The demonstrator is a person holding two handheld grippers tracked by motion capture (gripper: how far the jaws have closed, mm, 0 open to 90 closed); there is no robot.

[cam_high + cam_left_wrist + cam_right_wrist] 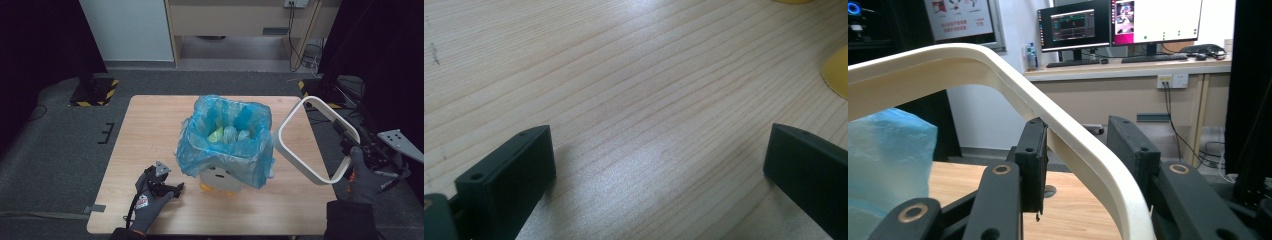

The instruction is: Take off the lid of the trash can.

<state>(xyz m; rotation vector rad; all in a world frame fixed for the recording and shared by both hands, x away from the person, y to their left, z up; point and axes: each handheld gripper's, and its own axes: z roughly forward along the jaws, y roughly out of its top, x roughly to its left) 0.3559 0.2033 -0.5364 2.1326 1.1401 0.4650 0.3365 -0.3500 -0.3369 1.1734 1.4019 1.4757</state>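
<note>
Your right hand-held gripper (350, 145) is at 3 o'clock, off the edge of the wooden surface (150, 130), its jaws closed on the white rectangular ring (310, 140), which is held in the air and tilted just beside the bin. The small white bin (222, 177) sits at the centre of the surface, lined with a blue plastic bag (225, 145) that holds crumpled items. Your left hand-held gripper (172, 189) rests at 7 o'clock on the surface, jaws spread wide and empty.

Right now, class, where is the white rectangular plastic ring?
In the high view, the white plastic ring hangs right of the blue-bagged bin, held by the right gripper.
</note>
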